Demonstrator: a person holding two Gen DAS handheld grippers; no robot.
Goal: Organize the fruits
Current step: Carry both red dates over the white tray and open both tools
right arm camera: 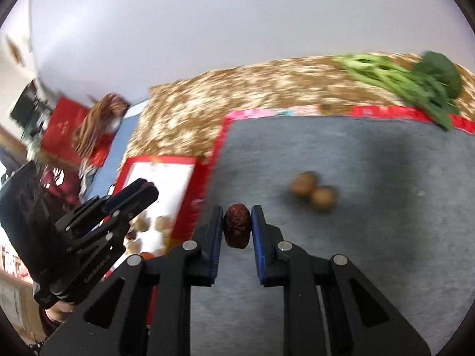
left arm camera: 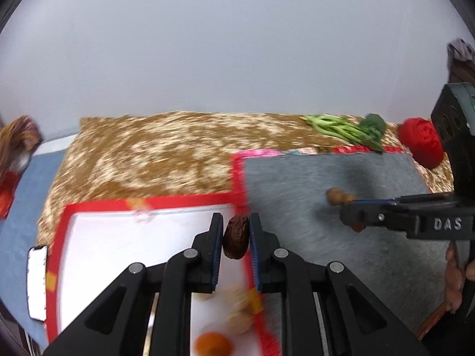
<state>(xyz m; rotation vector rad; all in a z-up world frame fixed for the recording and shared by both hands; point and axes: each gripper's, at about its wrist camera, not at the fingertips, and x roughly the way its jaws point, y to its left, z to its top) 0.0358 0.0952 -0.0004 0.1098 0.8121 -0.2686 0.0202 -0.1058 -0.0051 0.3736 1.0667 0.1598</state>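
The left tool (left arm camera: 236,237) is pinching a dark wrinkled date (left arm camera: 236,238) between its blue pads, above the red edge where the white tray (left arm camera: 104,237) meets the grey mat (left arm camera: 341,178). The right tool (right arm camera: 237,228) is pinching a second dark date (right arm camera: 237,230) in the same way, above the grey mat. Two brown walnuts (right arm camera: 313,191) lie touching each other on the mat, just beyond the right tool. In the white tray there are several pale nuts (left arm camera: 240,311) and an orange fruit (left arm camera: 212,344), blurred. Green leafy stalks (left arm camera: 350,130) lie along the far edge of the mat on the brown speckled cloth (left arm camera: 148,154), and a red ball of yarn (left arm camera: 421,142) sits beside them. A white phone (left arm camera: 37,281) lies just left of the tray.
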